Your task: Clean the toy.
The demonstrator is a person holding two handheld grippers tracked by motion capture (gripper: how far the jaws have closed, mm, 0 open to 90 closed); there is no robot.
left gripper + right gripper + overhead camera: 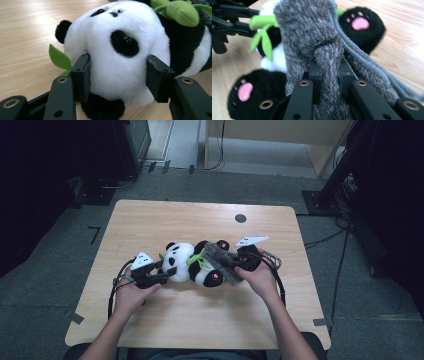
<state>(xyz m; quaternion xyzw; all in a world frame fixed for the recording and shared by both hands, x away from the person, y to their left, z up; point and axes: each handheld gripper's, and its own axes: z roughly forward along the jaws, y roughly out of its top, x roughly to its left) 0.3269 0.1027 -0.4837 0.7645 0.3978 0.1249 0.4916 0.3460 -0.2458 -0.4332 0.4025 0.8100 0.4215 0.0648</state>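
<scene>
left gripper (117, 75) clamped on plush panda (192, 262) head mid-surface (150, 220); right gripper (331, 72) pinching grey knit cloth (312, 30), probably a scarf.

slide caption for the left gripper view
Left claw clamps the plush panda's white head on a wooden table.

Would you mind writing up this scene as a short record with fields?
Surface: wooden table
Toy: plush panda, lying down, green leaf at its chest
Garment: grey knitted scarf, draped over the panda's body between its pink-padded feet
Left gripper: shut on the panda's head, pads pressing into the white fur
Right gripper: shut on a bunched fold of the scarf
</scene>
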